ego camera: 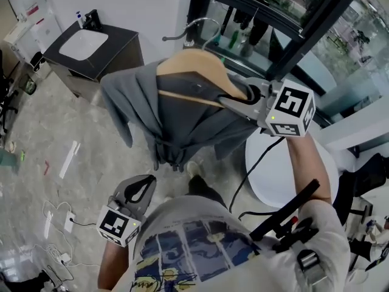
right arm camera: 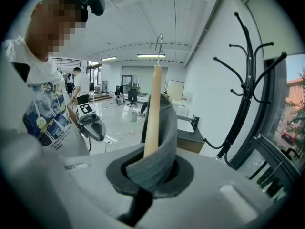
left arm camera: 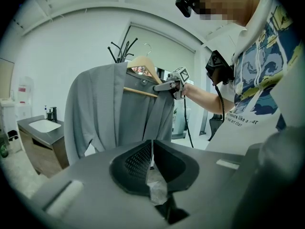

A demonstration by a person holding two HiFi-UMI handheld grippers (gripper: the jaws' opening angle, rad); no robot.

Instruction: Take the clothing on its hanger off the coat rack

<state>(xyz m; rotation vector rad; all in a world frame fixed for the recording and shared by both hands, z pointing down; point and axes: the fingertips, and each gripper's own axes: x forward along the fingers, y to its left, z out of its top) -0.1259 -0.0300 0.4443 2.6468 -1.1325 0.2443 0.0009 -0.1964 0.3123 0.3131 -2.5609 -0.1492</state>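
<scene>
Clothing (ego camera: 182,120) on its wooden hanger (ego camera: 194,62) is clamped at 1 shoulder end by the shut right hand-held gripper (ego camera: 234,102), stretching leftward from it, seemingly clear of the coat rack (right arm camera: 243,80), while the shut, empty left hand-held gripper (ego camera: 141,187) is held lower.

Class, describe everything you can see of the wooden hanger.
The wooden hanger is pale, smooth wood with curved shoulders, a thin crossbar and a metal hook on top. A grey garment drapes over it. The right hand-held gripper is shut on one shoulder end, cloth included, holding it in the air, hook clear of the coat rack.
</scene>
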